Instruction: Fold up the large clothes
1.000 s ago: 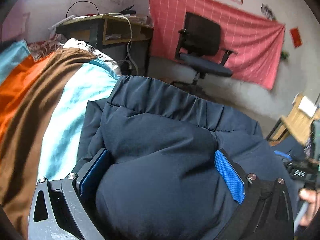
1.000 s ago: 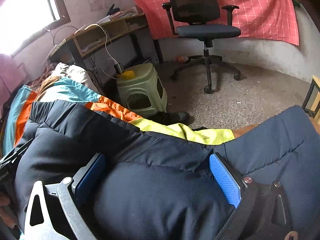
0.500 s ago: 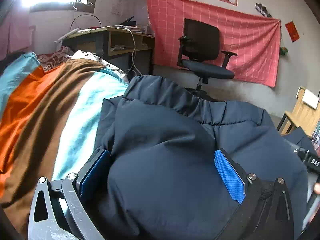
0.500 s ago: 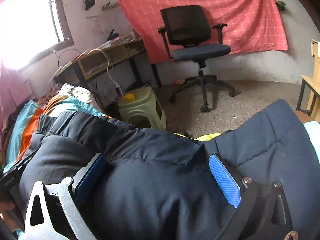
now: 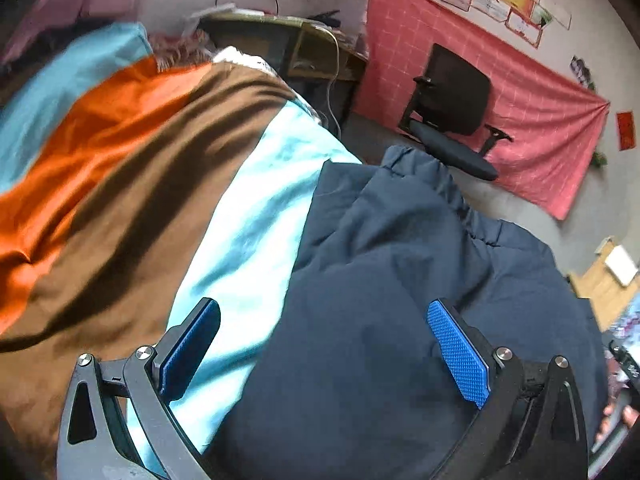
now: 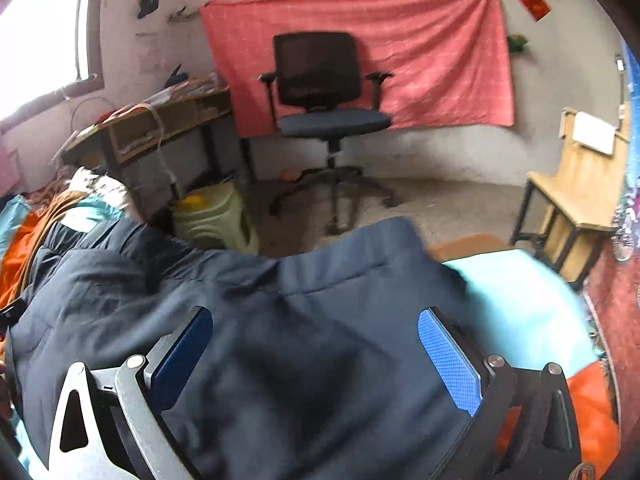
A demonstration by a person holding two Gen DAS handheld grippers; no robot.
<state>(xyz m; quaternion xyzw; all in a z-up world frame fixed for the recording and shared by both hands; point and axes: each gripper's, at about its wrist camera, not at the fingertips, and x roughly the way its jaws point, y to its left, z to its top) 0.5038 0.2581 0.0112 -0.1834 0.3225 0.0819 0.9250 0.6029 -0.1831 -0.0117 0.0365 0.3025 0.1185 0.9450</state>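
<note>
A dark navy puffer jacket (image 5: pixel 400 280) lies folded on a bed covered by a striped sheet (image 5: pixel 132 168) in orange, brown and pale blue. My left gripper (image 5: pixel 324 344) is open over the jacket's left edge, its blue pads wide apart, the left pad over the pale blue stripe. In the right wrist view the jacket (image 6: pixel 280 340) fills the lower frame. My right gripper (image 6: pixel 316 356) is open above it, pads wide apart and holding nothing.
A black office chair (image 6: pixel 324 92) stands before a red wall cloth (image 6: pixel 400 52). A cluttered desk (image 6: pixel 160 124) and a green plastic stool (image 6: pixel 216 220) sit beside the bed. A wooden chair (image 6: pixel 580 192) stands at the right.
Both grippers have let go of the jacket and opened wide. The left one has shifted left, so bedsheet now shows between its pads. The right view has tilted upward.
</note>
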